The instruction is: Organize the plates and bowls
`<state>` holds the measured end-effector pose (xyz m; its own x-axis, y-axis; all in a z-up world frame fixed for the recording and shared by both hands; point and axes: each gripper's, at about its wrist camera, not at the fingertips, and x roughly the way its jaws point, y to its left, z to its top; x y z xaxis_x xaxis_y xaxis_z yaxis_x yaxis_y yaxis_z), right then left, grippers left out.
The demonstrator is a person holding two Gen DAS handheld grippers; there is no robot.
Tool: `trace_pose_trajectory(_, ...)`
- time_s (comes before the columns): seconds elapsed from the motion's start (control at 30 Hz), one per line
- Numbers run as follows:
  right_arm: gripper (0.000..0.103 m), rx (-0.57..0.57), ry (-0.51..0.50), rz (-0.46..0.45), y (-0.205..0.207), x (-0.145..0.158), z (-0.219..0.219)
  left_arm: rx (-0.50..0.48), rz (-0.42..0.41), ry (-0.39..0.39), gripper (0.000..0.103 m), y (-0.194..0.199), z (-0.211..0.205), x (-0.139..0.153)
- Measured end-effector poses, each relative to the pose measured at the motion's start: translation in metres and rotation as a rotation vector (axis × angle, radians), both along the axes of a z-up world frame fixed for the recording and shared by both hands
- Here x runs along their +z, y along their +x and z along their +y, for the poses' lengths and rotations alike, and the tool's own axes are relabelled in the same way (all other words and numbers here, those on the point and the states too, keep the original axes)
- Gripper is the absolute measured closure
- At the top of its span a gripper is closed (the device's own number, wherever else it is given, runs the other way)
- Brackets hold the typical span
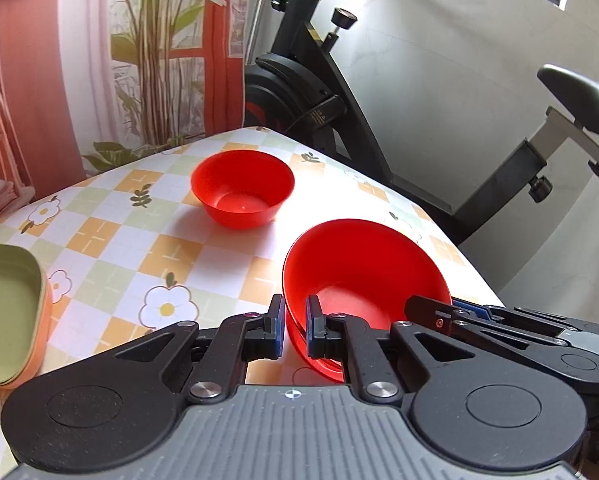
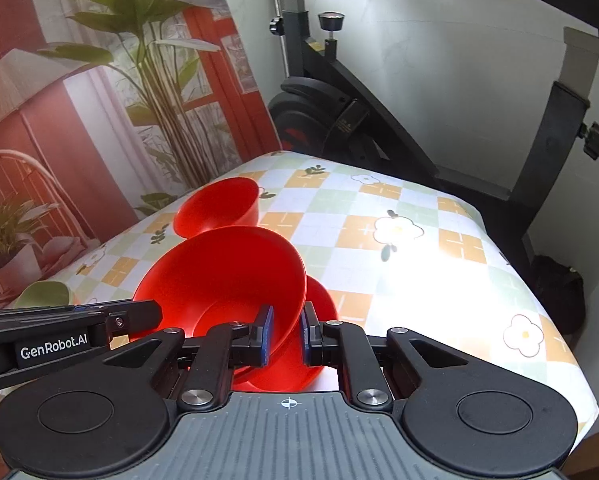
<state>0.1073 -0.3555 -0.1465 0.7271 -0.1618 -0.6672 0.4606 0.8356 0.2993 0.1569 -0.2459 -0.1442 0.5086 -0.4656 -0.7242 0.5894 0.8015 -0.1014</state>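
Checked floral cloth covers the tabletop (image 1: 111,240), with a black exercise bike (image 1: 323,92) behind. Left gripper (image 1: 293,328) and right gripper (image 2: 285,334) each pinch the near rim of a tilted large red plastic bowl (image 1: 363,272) on opposite sides. A smaller red plastic bowl (image 1: 242,188) sits farther back; a pale green tray (image 1: 7,308) lies far left.
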Motion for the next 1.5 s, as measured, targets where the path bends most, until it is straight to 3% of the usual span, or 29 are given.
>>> trace_pose_trajectory(0.57, 0.090, -0.001, 0.049, 0.006, 0.004, -0.022, -0.013, -0.033, -0.017, 0.087, 0.090, -0.002, -0.016, -0.014)
trace_pose_trajectory(1.5, 0.089, 0.010, -0.012, 0.022, 0.005, -0.022, -0.011, -0.045, -0.005, 0.105, 0.089, -0.003, -0.016, -0.021)
